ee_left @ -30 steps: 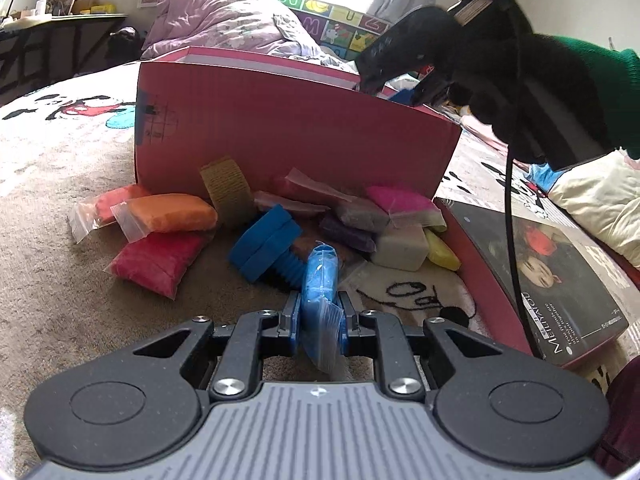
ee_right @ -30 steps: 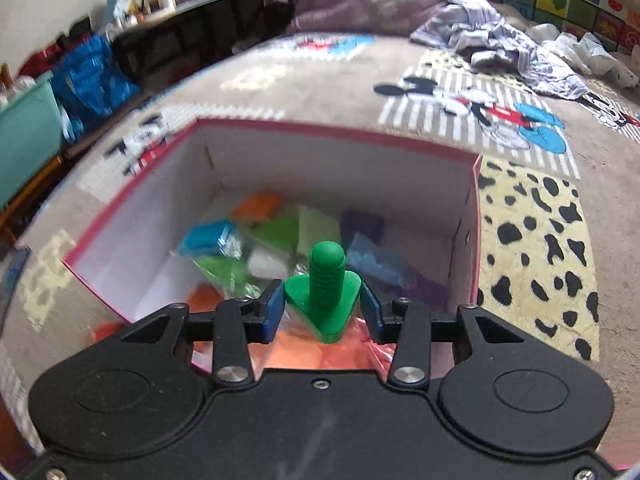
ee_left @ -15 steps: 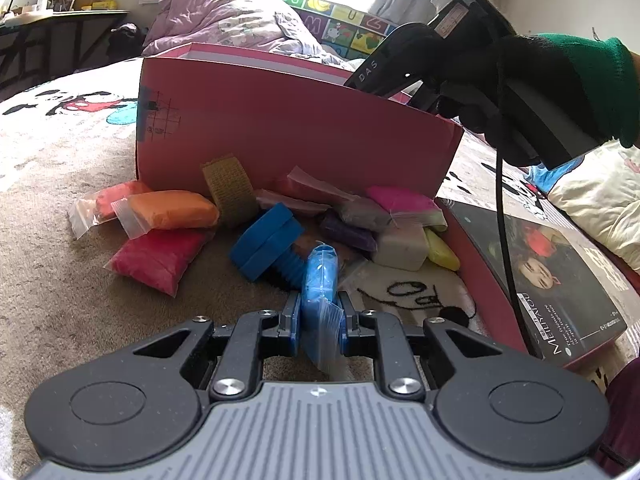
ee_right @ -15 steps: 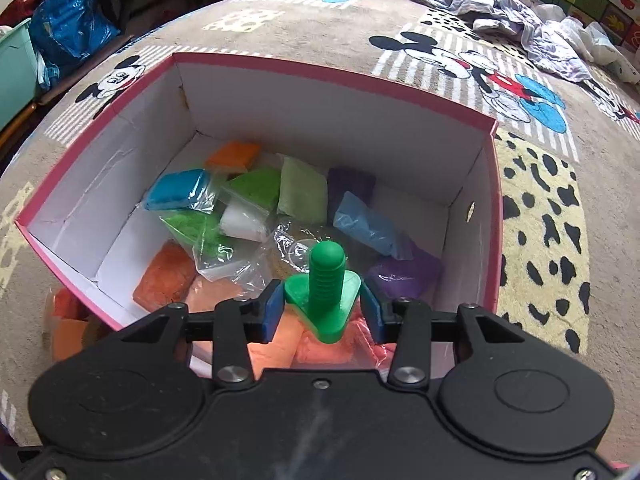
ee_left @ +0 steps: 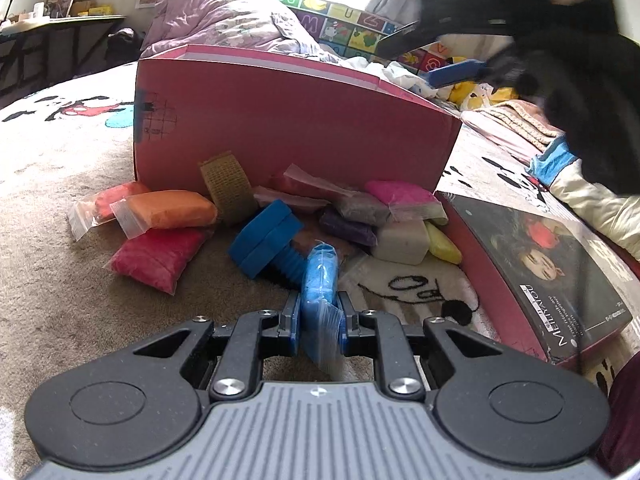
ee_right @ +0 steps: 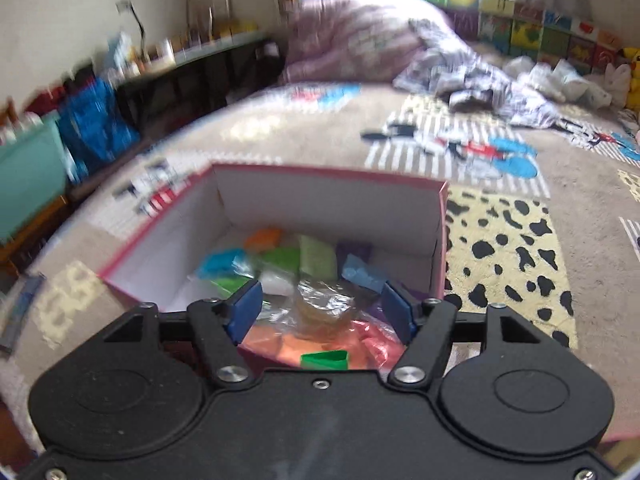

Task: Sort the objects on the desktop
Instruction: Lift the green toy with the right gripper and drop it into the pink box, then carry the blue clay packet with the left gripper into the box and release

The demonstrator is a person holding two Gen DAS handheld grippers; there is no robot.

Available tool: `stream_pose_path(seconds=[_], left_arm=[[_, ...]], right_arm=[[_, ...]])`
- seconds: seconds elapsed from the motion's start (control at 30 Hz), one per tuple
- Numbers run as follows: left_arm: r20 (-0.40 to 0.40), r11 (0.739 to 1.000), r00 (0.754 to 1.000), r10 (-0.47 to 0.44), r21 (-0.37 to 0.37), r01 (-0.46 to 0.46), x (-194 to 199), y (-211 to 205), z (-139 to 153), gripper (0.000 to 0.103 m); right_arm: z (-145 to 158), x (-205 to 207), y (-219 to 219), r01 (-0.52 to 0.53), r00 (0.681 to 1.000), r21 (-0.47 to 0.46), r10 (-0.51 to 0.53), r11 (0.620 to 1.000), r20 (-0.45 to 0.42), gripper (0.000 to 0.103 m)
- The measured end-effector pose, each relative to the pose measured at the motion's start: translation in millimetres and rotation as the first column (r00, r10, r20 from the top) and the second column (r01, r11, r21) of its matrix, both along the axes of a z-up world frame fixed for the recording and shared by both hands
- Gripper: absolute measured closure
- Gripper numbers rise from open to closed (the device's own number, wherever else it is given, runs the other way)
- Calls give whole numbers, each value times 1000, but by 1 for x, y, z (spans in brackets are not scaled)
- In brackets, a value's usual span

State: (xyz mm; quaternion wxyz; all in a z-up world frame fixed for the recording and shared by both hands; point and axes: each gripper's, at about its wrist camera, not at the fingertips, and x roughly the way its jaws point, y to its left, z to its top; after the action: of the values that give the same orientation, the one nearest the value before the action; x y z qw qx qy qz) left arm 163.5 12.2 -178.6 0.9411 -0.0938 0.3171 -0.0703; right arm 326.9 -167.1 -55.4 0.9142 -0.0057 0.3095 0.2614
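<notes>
Our left gripper (ee_left: 319,316) pinches a blue bag (ee_left: 320,280) outside the pink box (ee_left: 288,120), while only our right view shows inside, where our right gripper's (ee_right: 322,312) jaws have just opened, the green bolt (ee_right: 324,359) dropped below them.

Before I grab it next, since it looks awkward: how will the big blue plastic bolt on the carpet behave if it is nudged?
The blue bolt looks like rigid moulded plastic, so probably stiff and light. It lies on its side, and its round threaded shaft may let it pivot or roll. The flat-sided head and soft carpet should limit that.
</notes>
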Motion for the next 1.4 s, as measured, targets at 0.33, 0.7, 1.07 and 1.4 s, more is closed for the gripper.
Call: stream_pose_path(seconds=[0.33,0.7,1.07,1.4], left_arm=[[34,999,999,-21,46,19,-10,-9,7,86],[29,994,995,93,-64,-91,-26,16,34,86],[96,983,982,165,-100,-156,-2,52,97,86],[99,990,986,138,-1,-139,75,63,133,86]], right_arm=[[-62,-130,-39,-58,996,186,44,981,81,31],[-109,-167,-29,-145,985,88,136,985,107,31],[-128,-169,-7,-193,980,41,191,980,57,31],[-135,-164,-2,-201,979,38,200,979,46,30]])
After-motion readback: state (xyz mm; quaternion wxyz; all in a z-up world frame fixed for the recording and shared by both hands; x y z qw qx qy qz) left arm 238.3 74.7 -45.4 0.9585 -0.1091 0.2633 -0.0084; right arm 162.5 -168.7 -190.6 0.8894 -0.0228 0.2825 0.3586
